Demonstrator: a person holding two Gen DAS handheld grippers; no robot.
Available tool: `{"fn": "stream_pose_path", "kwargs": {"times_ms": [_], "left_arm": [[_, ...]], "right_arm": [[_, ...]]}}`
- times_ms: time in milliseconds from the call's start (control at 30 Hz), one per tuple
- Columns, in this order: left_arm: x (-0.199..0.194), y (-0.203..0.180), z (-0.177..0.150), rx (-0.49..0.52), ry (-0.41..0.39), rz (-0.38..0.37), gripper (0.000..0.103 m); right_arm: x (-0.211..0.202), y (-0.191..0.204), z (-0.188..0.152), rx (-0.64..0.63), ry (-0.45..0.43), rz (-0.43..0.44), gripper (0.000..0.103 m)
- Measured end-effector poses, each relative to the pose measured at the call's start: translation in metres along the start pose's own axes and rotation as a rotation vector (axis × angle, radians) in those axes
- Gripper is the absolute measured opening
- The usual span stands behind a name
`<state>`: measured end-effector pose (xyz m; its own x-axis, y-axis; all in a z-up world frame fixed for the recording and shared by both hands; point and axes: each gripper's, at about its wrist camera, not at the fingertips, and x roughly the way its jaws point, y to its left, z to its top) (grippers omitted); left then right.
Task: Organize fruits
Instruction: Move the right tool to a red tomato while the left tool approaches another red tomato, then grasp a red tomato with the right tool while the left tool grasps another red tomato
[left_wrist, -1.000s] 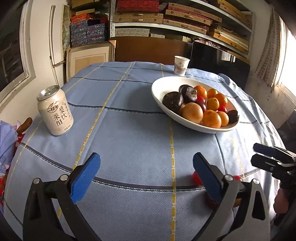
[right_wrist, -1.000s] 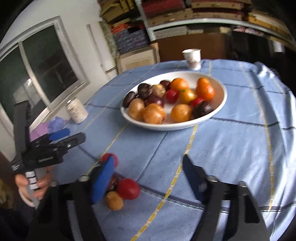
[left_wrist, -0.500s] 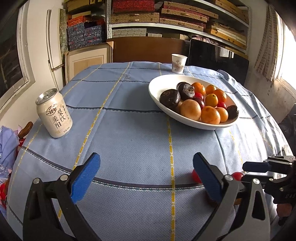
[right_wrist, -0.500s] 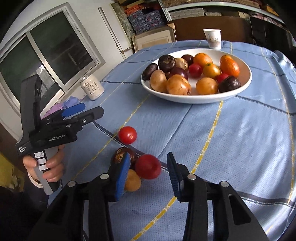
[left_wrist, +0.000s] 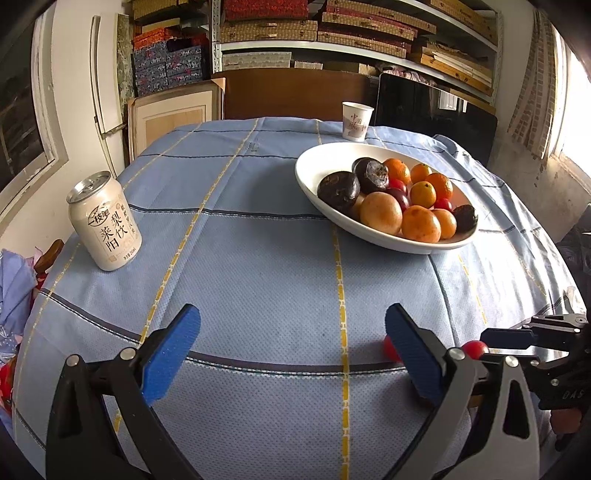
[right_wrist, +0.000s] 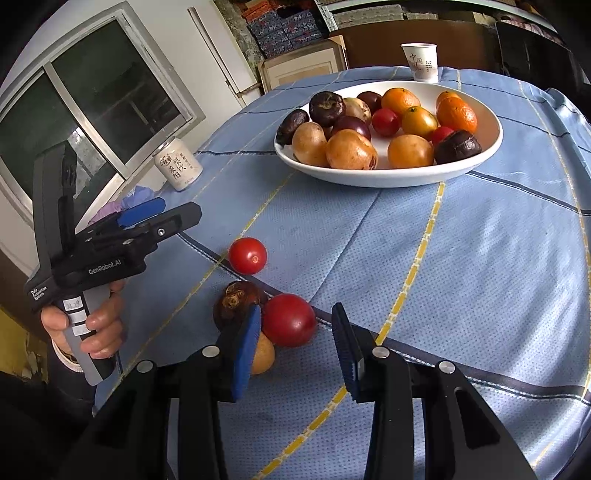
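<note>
A white bowl (right_wrist: 491, 146) full of oranges, dark fruits and small red ones stands on the blue tablecloth; it also shows in the left wrist view (left_wrist: 310, 184). Loose fruit lies near the table's front edge: a red tomato (right_wrist: 289, 319), a second tomato (right_wrist: 247, 255), a dark mangosteen (right_wrist: 234, 301) and a yellow fruit (right_wrist: 263, 357). My right gripper (right_wrist: 295, 339) is open around the nearer red tomato, jaws apart and not touching it. My left gripper (left_wrist: 291, 347) is open and empty above the cloth; it also shows in the right wrist view (right_wrist: 147, 216).
A drink can (left_wrist: 105, 221) stands at the table's left side. A paper cup (left_wrist: 355, 121) stands behind the bowl. Shelves of boxes and a dark screen (left_wrist: 432, 107) are beyond the table. A window (right_wrist: 92, 110) is on the left wall.
My right gripper has moved down and forward to the loose fruit and its jaws have narrowed around the nearer red tomato. The left gripper has barely moved.
</note>
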<state>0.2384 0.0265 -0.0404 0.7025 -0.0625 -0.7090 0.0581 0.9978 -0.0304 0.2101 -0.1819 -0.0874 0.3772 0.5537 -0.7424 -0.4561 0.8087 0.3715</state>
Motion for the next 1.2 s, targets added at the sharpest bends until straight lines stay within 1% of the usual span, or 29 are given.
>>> {"fn": "stream_pose_path", "kwargs": {"times_ms": [167, 367, 433, 467, 500, 600, 700, 833, 867, 933, 967, 1000, 1067, 1100, 1167, 1200], "left_arm": [[0.001, -0.001, 0.000, 0.001, 0.004, -0.002, 0.099], [0.002, -0.002, -0.001, -0.002, 0.008, -0.005, 0.099], [0.001, -0.002, -0.001, -0.001, 0.005, -0.006, 0.099], [0.001, -0.003, -0.002, 0.000, 0.003, -0.005, 0.099], [0.000, -0.002, -0.001, 0.001, 0.002, -0.003, 0.099], [0.000, -0.001, -0.001, -0.002, 0.006, -0.011, 0.099], [0.001, -0.003, -0.001, -0.003, 0.016, -0.050, 0.099], [0.004, -0.015, 0.002, -0.003, 0.048, -0.219, 0.098], [0.005, -0.020, 0.002, 0.001, 0.059, -0.240, 0.098], [0.009, -0.029, 0.001, 0.015, 0.075, -0.257, 0.091], [0.011, -0.036, 0.000, 0.034, 0.089, -0.267, 0.082], [0.013, -0.041, -0.001, 0.046, 0.101, -0.276, 0.077], [0.016, -0.048, -0.002, 0.055, 0.113, -0.277, 0.075], [0.016, -0.052, -0.002, 0.063, 0.114, -0.278, 0.071], [0.018, -0.057, -0.003, 0.072, 0.123, -0.281, 0.067], [0.020, -0.059, -0.003, 0.073, 0.130, -0.284, 0.063]], "right_arm": [[0.002, -0.001, 0.000, 0.018, 0.008, 0.019, 0.040], [0.007, -0.005, -0.001, 0.059, 0.026, 0.079, 0.040], [0.008, -0.003, -0.001, 0.057, 0.021, 0.078, 0.039], [0.007, -0.002, -0.001, 0.050, 0.014, 0.075, 0.033], [0.006, -0.001, -0.001, 0.044, 0.011, 0.071, 0.032], [0.005, -0.002, 0.000, 0.049, 0.004, 0.066, 0.031], [-0.005, -0.010, 0.003, 0.092, -0.037, 0.061, 0.031], [-0.016, -0.018, 0.005, 0.117, -0.080, 0.038, 0.031], [-0.018, -0.019, 0.006, 0.119, -0.085, 0.035, 0.031], [-0.021, -0.020, 0.006, 0.119, -0.097, 0.028, 0.031], [-0.022, -0.021, 0.006, 0.119, -0.102, 0.022, 0.031], [-0.024, -0.021, 0.006, 0.117, -0.107, 0.015, 0.031], [-0.027, -0.022, 0.006, 0.113, -0.111, 0.005, 0.031], [-0.027, -0.021, 0.006, 0.110, -0.112, 0.002, 0.031], [-0.028, -0.021, 0.006, 0.109, -0.113, -0.002, 0.031], [-0.029, -0.021, 0.006, 0.109, -0.114, -0.006, 0.031]]}}
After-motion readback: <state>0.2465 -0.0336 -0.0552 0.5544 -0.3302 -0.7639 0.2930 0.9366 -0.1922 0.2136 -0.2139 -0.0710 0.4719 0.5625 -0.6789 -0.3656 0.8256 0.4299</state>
